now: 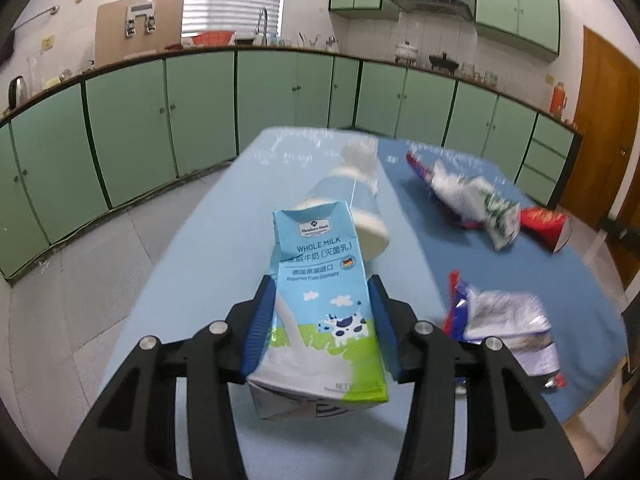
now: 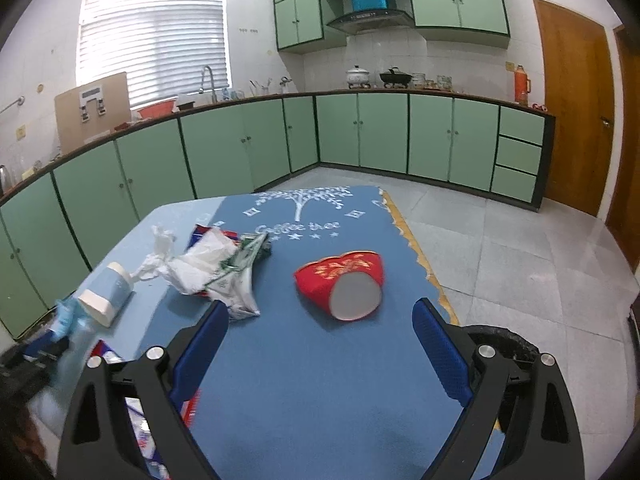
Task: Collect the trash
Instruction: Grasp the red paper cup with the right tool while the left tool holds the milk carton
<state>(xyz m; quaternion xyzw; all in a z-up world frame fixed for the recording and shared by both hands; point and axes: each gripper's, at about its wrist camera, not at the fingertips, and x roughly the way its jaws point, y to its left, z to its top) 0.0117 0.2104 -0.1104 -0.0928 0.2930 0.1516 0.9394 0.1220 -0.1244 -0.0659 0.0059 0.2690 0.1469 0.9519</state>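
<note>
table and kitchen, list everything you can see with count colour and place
milk carton: 1, light blue and green, between the left tool's pads
tub: 1, pale blue with cream ends, on its side at the table's left
tissue: 1, white, crumpled beside the tub
wrappers: 1 heap, white, green, red, mid table
packet: 1, silver, red and blue, near edge
paper cup: 1, red, on its side on the mat
mat: 1, blue, on the table
bin: 1, black, on the floor right of the table
cabinets: many, green, along the walls
left tool: shut on the carton
right tool: open, empty
</note>
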